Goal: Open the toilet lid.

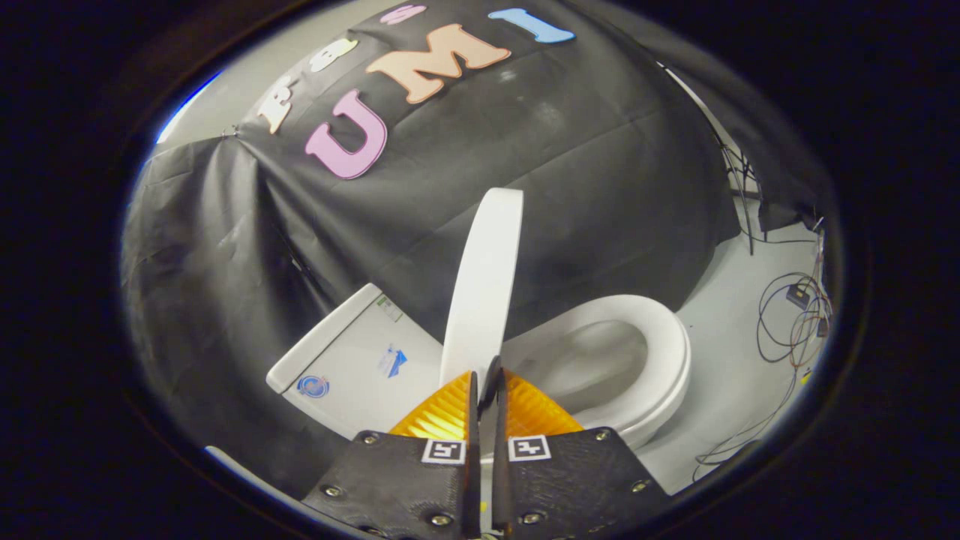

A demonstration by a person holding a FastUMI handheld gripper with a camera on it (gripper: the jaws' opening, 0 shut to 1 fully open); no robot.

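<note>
Hand-held gripper fingers pinch the toilet lid, raised edge-on, pointing upward.

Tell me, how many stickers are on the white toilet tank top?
3 on the flat white toilet tank top, left of the raised lid: a round blue one near its front corner, a blue one mid-top, a small greenish one at the back. The lid may hide others.

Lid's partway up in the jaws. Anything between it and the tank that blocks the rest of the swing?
Nothing visible does. The gripper has its jaws closed on the edge of the lid, which stands about upright, edge-on. Behind it lies the tank top, bare apart from stickers. The seat remains down on the opposite side.
</note>
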